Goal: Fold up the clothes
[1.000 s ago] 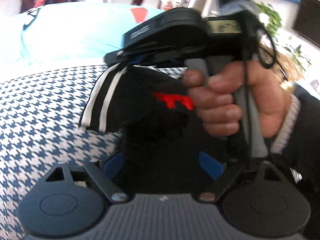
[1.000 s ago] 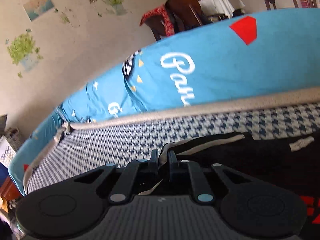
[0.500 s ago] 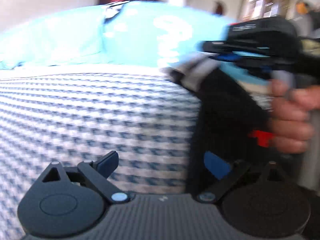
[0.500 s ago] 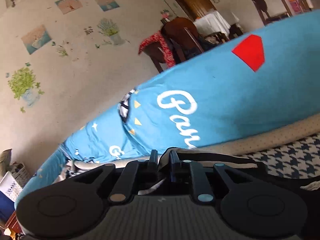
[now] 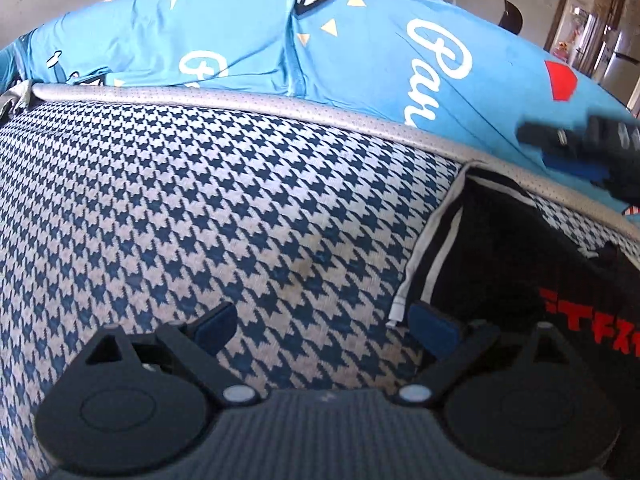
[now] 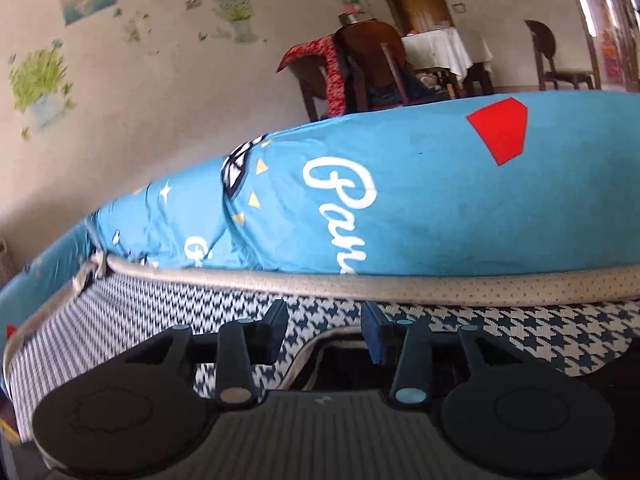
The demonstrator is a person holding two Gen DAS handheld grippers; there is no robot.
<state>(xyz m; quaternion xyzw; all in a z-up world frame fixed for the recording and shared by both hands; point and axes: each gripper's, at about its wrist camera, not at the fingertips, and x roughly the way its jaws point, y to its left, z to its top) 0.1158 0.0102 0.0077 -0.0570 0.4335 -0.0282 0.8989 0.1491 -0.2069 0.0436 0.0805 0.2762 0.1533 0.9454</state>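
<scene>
A black garment [image 5: 500, 256] with white stripes along its edge and red print lies flat on the houndstooth mat [image 5: 200, 208], at the right of the left wrist view. My left gripper [image 5: 324, 324] is open over the mat, with its right fingertip at the garment's striped edge. My right gripper [image 5: 568, 152] shows blurred just beyond the garment's far corner. In the right wrist view the right gripper [image 6: 326, 332] is open with nothing between its fingers. The garment [image 6: 344, 364] and its pale edge lie just below it.
A blue bedsheet [image 6: 420, 208] with white lettering and a red shape covers the bed behind the mat's grey border [image 5: 240, 100]. Wooden chairs [image 6: 372, 64] and a table with a white cloth [image 6: 440, 48] stand farther back by the wall.
My right gripper, shut on the garment's striped edge before, has opened and let it go onto the mat. My left gripper has swung left, off the garment.
</scene>
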